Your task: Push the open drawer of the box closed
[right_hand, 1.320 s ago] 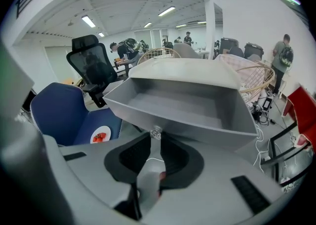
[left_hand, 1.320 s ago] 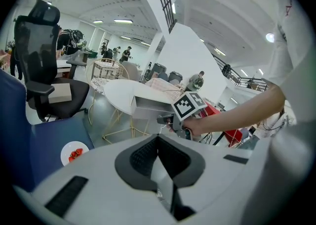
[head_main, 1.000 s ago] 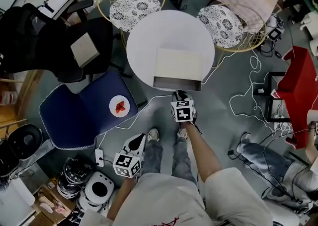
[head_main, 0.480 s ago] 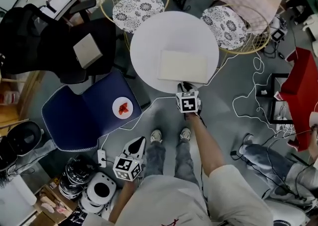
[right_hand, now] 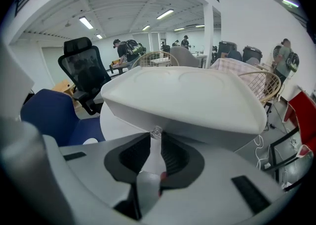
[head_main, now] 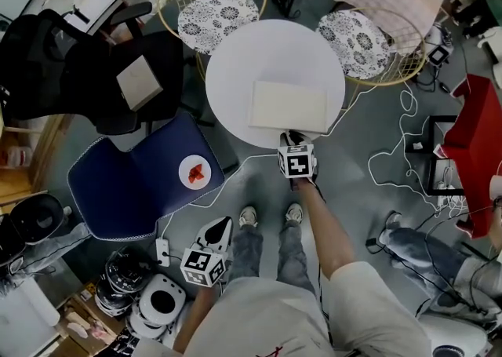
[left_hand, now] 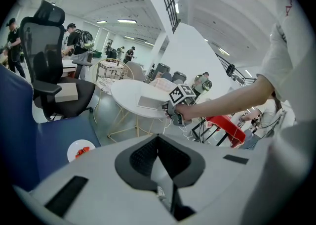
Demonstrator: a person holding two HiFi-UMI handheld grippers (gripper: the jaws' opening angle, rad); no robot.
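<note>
As the head view looks steeply down, the right gripper (head_main: 291,137) reaches to the near side of the one box (head_main: 289,107). The box lies on the single round white table (head_main: 243,57), close to its near edge, and its outline is a plain rectangle. The left gripper (head_main: 221,227) hangs low beside the person's leg, well apart from the table and touching nothing. Two wire chairs (head_main: 217,18) with patterned cushions stand at the table's far side. One blue chair (head_main: 125,183) carries one plate (head_main: 193,173) of red food, and one black office chair (head_main: 78,57) stands beyond it.

In the left gripper view, that gripper's jaws meet at the tips with nothing between them. The right gripper and the box show far off at the table's edge.

In the right gripper view, the jaws stand a narrow gap apart, clamped on one small clear knob (right_hand: 156,132). The knob sits on the drawer front (right_hand: 212,137), which lies pushed in under the box's top, just above the jaws.
</note>
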